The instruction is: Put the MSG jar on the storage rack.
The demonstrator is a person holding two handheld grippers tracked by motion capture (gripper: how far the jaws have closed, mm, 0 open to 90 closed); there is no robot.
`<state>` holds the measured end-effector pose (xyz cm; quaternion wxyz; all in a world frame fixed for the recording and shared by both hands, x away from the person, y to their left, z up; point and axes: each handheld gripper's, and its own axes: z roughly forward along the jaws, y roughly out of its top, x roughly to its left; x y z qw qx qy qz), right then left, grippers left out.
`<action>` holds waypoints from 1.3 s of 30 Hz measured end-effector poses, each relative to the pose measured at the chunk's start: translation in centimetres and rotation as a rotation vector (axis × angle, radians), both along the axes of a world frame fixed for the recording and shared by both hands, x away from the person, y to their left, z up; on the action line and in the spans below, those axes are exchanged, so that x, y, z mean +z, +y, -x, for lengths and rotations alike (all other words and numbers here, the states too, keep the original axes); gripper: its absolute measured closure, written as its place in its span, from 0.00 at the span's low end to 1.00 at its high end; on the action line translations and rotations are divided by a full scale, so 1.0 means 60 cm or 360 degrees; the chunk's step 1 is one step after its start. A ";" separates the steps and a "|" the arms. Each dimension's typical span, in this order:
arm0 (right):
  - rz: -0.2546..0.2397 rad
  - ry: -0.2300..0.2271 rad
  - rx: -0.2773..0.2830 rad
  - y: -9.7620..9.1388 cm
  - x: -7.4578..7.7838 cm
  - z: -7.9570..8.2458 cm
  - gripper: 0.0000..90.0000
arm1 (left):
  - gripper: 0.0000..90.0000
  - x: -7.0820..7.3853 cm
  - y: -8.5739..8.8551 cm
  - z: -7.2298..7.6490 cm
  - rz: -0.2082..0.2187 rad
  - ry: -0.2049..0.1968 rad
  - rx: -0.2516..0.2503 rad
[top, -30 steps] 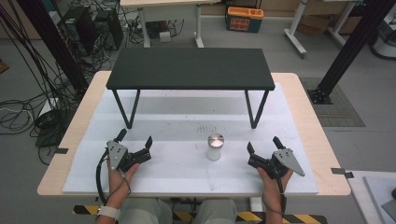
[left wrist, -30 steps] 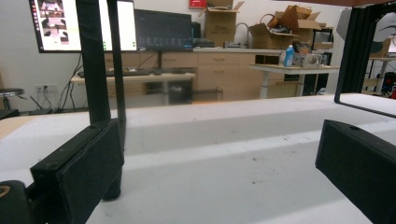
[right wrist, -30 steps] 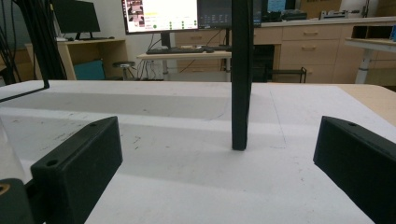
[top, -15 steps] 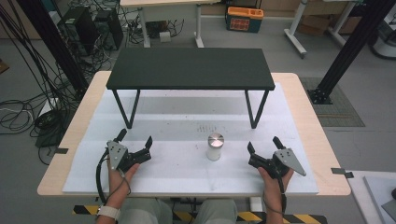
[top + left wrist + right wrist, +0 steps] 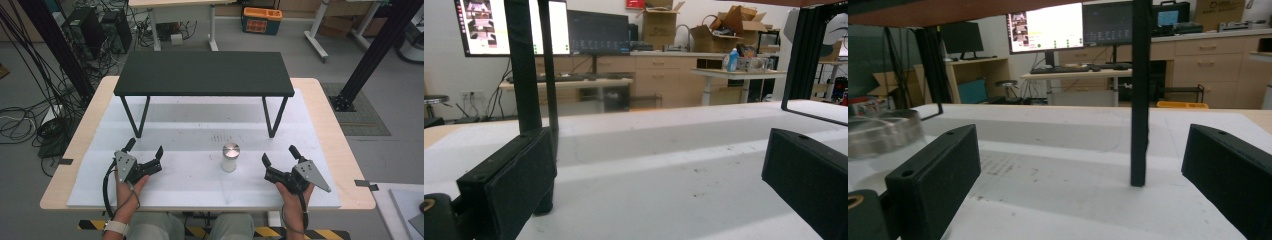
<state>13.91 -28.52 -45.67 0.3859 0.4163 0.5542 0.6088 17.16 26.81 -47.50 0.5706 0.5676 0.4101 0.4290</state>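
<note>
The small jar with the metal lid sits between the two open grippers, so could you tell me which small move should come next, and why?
Probably ease the right gripper toward the jar. Both it and the left gripper are open and empty on the white mat, the jar stands upright and untouched, and it sits nearer the right one.

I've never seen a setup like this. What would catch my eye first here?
Probably the low black bench standing across the far half of the white table. In front of it, nearer the person, stands a small white jar with a silver lid, alone on the white surface. On either side of it a hand holds a black two-jaw tool, the left gripper and the right gripper, both open and holding nothing.
</note>
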 end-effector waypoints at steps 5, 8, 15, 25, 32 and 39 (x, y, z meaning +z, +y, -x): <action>-0.0020 -0.0039 0.0068 0.005 0.005 0.006 0.03 | 0.02 0.000 0.000 0.000 0.0000 -0.0001 -0.0001; -0.0025 -0.0058 0.0106 0.008 0.008 0.008 0.03 | 0.01 0.000 0.000 0.000 -0.0001 0.0000 -0.0001; 0.0016 -0.0102 0.0264 0.029 0.017 0.000 0.04 | 0.02 0.000 0.000 0.000 -0.0001 -0.0002 -0.0001; 0.0084 -0.0075 0.0396 0.063 0.018 -0.026 0.06 | 0.02 -0.001 0.001 0.000 0.0001 -0.0003 -0.0002; 0.0113 -0.0057 0.0445 0.085 0.017 -0.046 0.07 | 0.01 -0.001 0.001 0.000 0.0002 -0.0003 -0.0002; 0.0130 -0.0021 0.0481 0.101 0.013 -0.065 0.08 | 0.02 -0.001 0.001 0.000 0.0003 -0.0003 -0.0002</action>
